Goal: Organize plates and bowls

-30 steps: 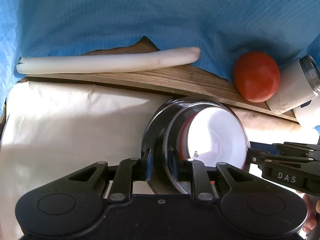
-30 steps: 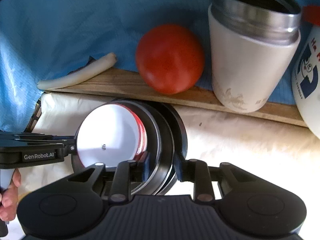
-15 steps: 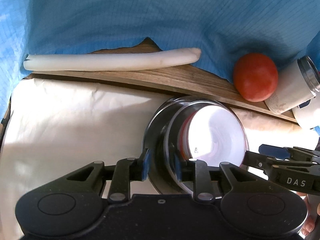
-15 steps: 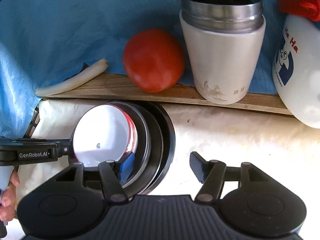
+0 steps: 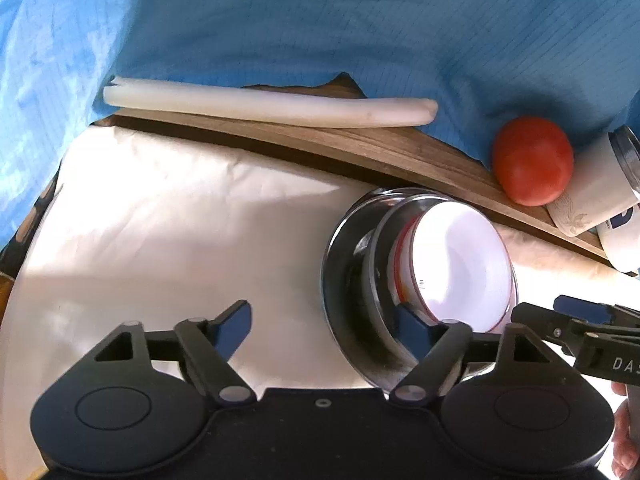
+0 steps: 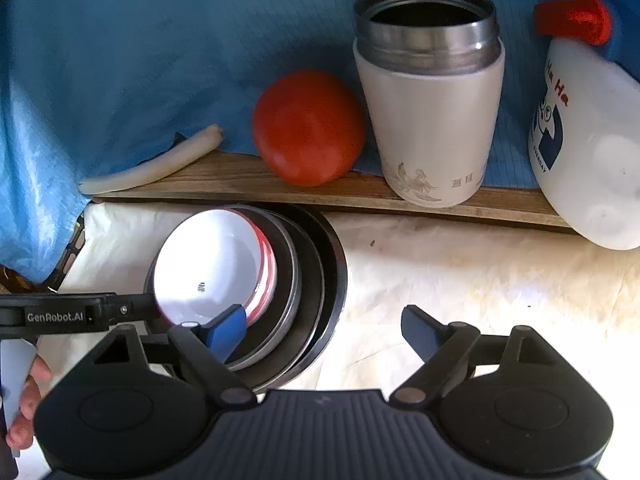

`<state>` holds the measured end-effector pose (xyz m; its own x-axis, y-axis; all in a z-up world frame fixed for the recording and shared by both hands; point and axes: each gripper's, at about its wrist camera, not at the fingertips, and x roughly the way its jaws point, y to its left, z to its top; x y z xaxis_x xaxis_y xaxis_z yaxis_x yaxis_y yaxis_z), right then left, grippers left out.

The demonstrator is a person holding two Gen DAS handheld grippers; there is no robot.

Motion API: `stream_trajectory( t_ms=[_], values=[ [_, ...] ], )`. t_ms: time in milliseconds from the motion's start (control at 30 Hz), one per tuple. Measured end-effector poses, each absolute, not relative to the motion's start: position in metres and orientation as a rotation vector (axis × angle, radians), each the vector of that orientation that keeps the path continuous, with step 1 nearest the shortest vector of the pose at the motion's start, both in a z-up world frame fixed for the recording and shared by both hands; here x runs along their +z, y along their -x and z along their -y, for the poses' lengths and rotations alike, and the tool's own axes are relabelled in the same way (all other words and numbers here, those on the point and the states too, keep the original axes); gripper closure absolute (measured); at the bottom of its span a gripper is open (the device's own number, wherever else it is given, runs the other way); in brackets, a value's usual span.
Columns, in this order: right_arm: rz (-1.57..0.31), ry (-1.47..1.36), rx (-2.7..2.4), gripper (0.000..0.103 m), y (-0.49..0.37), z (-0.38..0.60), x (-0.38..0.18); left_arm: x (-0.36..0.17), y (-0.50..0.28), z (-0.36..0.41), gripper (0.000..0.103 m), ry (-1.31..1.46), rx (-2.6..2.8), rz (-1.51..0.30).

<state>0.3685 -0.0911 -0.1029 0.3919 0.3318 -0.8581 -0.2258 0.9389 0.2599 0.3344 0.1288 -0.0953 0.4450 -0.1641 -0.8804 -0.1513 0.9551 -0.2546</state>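
Nested stack of dishes (image 5: 416, 280) on cream cloth-covered surface (image 5: 180, 248): white bowl with red rim (image 5: 460, 268) innermost, inside steel bowl (image 5: 384, 240), inside wider dark steel plate (image 5: 340, 264). In left wrist view, stack just ahead and right of left tool (image 5: 324, 322), appearing tipped on edge with opening toward the right. Left tool spread wide, gripping nothing; right blue pad (image 5: 412, 326) at or touching stack's lower rim, left pad on bare cloth well apart from the dishes. In right wrist view, same stack (image 6: 288, 280) ahead-left of right tool (image 6: 324, 324), white bowl (image 6: 212, 268) facing left. Right tool also spread wide, empty; left blue pad (image 6: 226, 330) overlapping the stack's near rim, contact unclear; right pad over bare cloth. Each tool's black fingers visible at the other view's edge, beside the white bowl's rim. Beyond the stack, wooden board (image 6: 280, 188) along back of surface. On board, far ahead-left of left tool: long white tube (image 5: 268, 110). Ahead of right tool: red tomato (image 6: 308, 128), just right of it open steel-rimmed white thermos jar (image 6: 428, 96), then white plastic jug with red cap (image 6: 588, 136) far right. Blue cloth backdrop (image 5: 320, 20) behind everything.
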Motion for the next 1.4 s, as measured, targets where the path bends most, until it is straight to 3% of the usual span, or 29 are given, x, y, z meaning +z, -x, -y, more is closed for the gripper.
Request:
stream_trajectory(
  t_ms=[567, 1400],
  values=[
    [-1.009, -0.082, 0.415, 0.0, -0.345, 0.106, -0.082, -0.081, -0.302, -0.12, 0.006, 0.339, 0.131, -1.052],
    [-0.87, -0.053, 0.514, 0.0, -0.313, 0.143, -0.065, -0.068, -0.245, -0.089, 0.001, 0.414, 0.223, -0.912]
  ],
)
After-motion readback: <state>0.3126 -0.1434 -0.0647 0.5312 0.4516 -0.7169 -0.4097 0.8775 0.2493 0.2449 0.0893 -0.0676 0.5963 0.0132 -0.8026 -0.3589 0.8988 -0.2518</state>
